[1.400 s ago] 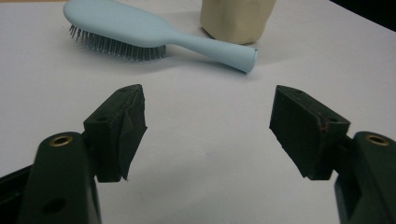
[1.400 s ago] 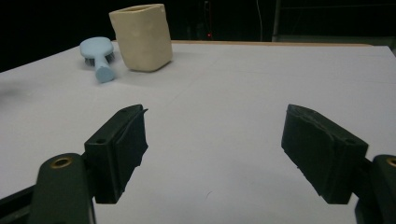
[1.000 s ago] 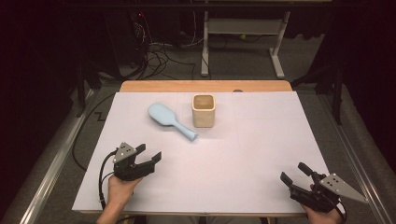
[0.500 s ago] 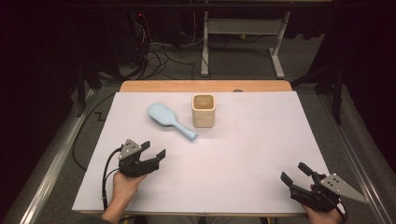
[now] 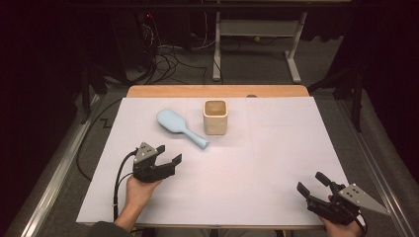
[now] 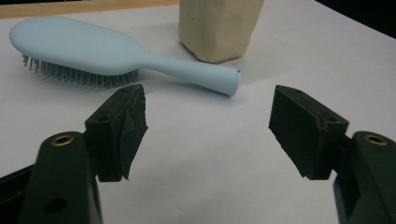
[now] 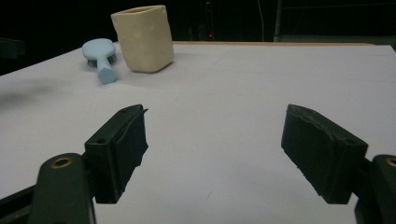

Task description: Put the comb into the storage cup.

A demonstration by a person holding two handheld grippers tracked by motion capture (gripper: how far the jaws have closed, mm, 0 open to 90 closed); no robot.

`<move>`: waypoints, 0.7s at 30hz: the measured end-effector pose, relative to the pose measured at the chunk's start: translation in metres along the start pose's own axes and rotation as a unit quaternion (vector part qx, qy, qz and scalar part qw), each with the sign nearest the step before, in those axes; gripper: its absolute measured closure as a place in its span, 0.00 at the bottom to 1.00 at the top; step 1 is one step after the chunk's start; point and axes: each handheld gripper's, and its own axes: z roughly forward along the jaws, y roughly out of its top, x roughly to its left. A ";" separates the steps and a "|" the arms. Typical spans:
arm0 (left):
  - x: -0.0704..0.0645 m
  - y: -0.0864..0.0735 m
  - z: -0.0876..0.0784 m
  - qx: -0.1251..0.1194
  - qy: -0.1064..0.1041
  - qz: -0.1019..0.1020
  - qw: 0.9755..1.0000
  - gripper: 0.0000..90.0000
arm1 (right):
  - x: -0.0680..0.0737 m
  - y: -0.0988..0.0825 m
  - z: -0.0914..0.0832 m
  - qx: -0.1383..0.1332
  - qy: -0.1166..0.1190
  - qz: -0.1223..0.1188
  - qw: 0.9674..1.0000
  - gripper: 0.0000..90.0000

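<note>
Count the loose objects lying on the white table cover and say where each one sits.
2. A light blue hairbrush lies bristles down at centre left; a cream cup stands upright just right of its handle.

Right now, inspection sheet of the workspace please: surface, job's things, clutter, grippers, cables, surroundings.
Surface: white sheet over a wooden table, flat.
Job's things: light blue hairbrush lying bristles down, handle end close by the beige cup, which stands upright.
Clutter: nothing seen.
Grippers: left gripper open, empty, facing the brush; right gripper open, empty, at the near right corner.
Cables: left gripper's cable loops over the sheet; tangle on floor behind.
Surroundings: dark room, grey table frame beyond.
</note>
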 end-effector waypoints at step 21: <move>-0.005 0.020 0.017 -0.003 -0.004 0.015 1.000 0.32 | 0.001 0.000 0.000 0.000 0.004 -0.005 1.000 0.25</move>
